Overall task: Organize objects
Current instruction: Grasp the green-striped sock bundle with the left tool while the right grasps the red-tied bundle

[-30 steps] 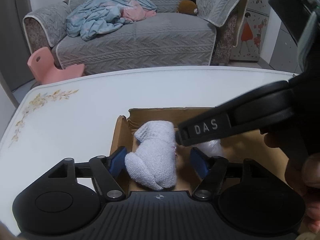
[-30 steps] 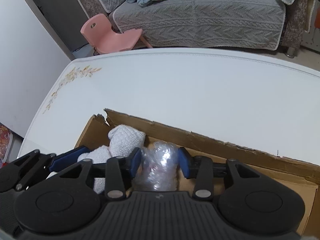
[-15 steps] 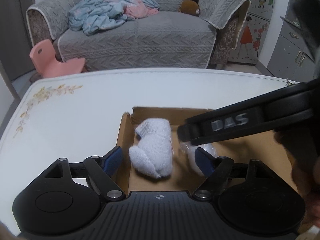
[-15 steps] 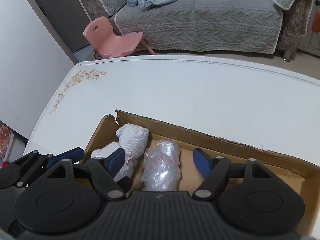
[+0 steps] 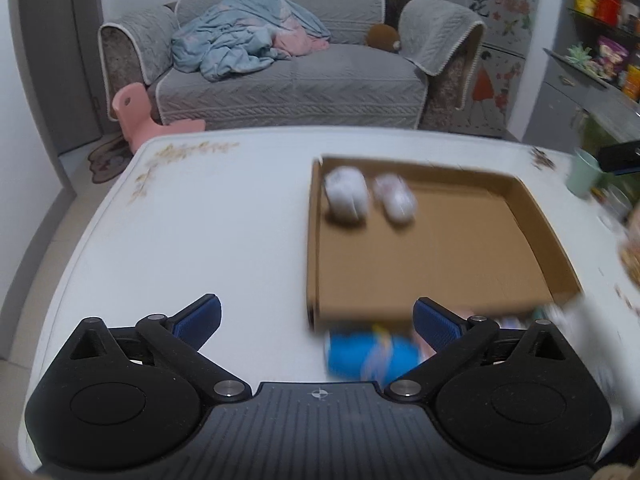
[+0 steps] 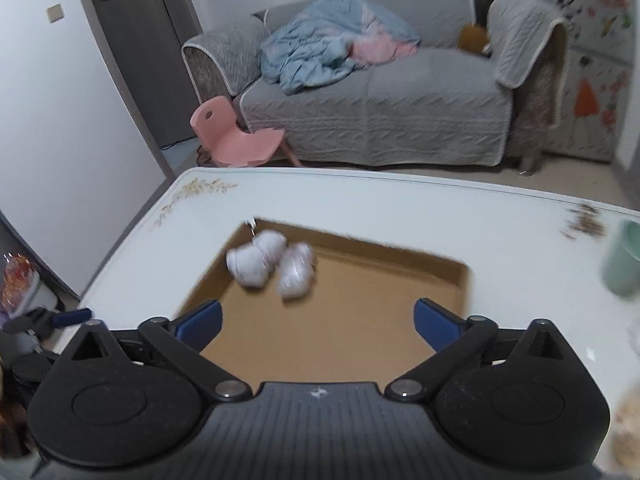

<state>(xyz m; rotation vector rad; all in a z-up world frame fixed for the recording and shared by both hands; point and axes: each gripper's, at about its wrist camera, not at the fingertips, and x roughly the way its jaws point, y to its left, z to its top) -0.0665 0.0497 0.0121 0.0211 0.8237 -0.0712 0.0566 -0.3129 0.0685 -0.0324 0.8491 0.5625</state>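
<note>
I have both tools spread wide with nothing between the fingers. My left gripper [image 5: 316, 322] hangs over the white table [image 5: 208, 216] at the near left corner of the cardboard box [image 5: 432, 268]; its right pad overlaps the box's near wall in the view, but I cannot tell whether they touch. My right gripper [image 6: 316, 318] hangs above the near half of the box [image 6: 348, 320], pads clear of everything.

The two task items sit in the far left corner of the box, side by side: a white sock bundle [image 5: 346, 194] against the left wall and a clear plastic-wrapped bundle [image 5: 396, 198] just to its right, the two touching or nearly so. Just outside the near wall lies a blue package [image 5: 368, 354], between my left fingers in the view.

Beyond the box, past the table's far edge, stand a grey sofa [image 6: 376, 120] with a blue blanket [image 6: 316, 52] heaped on it and a pink child's chair [image 6: 236, 140]. A pale green cup [image 6: 622, 260] stands on the table right of the box.

Both views are motion-blurred, so the bundles' detail is lost; the items at the table's right edge are cut off and unreadable.
</note>
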